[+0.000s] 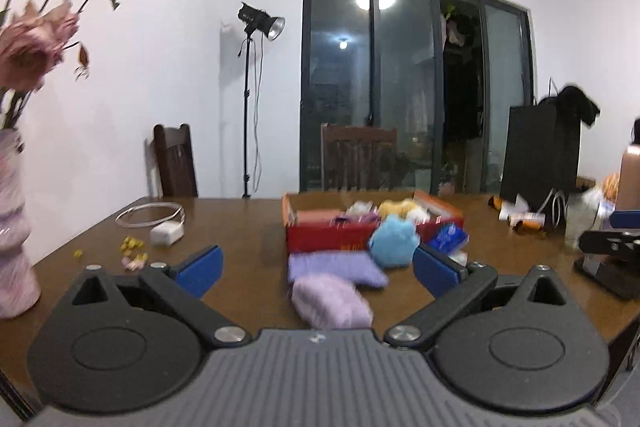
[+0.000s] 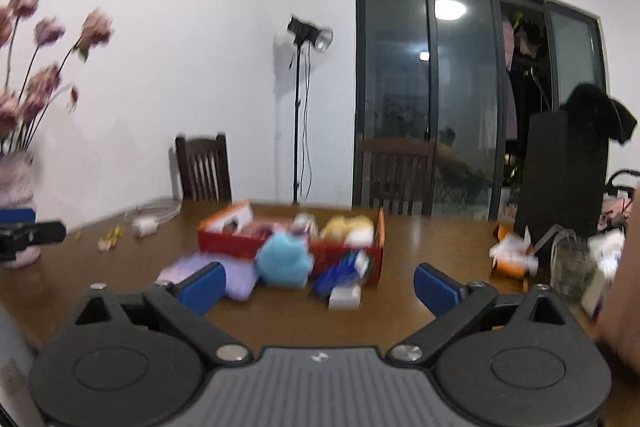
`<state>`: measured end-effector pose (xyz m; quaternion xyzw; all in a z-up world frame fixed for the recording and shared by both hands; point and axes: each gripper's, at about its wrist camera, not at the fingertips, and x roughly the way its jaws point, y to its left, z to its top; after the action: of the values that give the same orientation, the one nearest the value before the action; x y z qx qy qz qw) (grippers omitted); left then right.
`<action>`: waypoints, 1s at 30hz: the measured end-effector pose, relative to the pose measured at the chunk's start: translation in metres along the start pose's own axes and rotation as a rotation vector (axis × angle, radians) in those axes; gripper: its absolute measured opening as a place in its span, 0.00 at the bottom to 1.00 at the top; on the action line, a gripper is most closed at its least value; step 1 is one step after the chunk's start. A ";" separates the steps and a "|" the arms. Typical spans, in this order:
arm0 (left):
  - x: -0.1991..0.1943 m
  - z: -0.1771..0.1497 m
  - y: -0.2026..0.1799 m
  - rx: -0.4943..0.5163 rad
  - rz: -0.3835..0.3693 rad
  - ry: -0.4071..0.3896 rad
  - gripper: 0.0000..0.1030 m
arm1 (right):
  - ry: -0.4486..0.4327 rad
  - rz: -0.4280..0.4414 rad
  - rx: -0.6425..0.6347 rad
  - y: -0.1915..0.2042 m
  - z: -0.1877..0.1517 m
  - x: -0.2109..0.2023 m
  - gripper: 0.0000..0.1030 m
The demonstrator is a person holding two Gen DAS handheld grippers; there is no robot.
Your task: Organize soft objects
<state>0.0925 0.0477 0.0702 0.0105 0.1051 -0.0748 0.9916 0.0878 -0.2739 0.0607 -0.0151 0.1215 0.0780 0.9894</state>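
Observation:
A red cardboard box (image 1: 320,241) stands open in the middle of the wooden table, with a yellow plush (image 1: 396,209) and other soft items inside. A blue plush (image 1: 394,243) leans on its front wall. In front of it lie a purple knitted cloth (image 1: 332,267) and a lilac fluffy piece (image 1: 330,301). My left gripper (image 1: 318,261) is open and empty, with the lilac piece just ahead, low between its fingers. My right gripper (image 2: 320,281) is open and empty too, short of the blue plush (image 2: 284,263), the box (image 2: 224,241) and a small white box (image 2: 344,297).
A pale vase (image 1: 12,227) of dried pink flowers stands at the table's left edge. A white charger (image 1: 166,233) with its cable lies at the back left. A black bag (image 1: 540,155), a glass jar (image 2: 572,263) and packets crowd the right side. Chairs stand behind the table.

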 end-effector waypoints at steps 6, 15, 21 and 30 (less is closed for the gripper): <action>0.005 -0.007 0.001 0.008 0.004 0.034 1.00 | 0.054 0.096 0.030 0.017 -0.028 -0.019 0.98; 0.022 -0.018 0.005 -0.038 -0.008 0.092 1.00 | 0.057 0.047 0.070 0.015 -0.034 -0.001 0.98; 0.068 -0.014 0.023 -0.179 -0.098 0.155 1.00 | 0.111 0.083 0.147 0.006 -0.039 0.040 0.97; 0.195 -0.001 0.058 -0.261 -0.099 0.231 0.79 | 0.215 0.260 0.221 0.025 -0.011 0.172 0.90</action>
<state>0.2891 0.0767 0.0288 -0.1150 0.2274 -0.1073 0.9610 0.2460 -0.2238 0.0082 0.1014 0.2354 0.1894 0.9479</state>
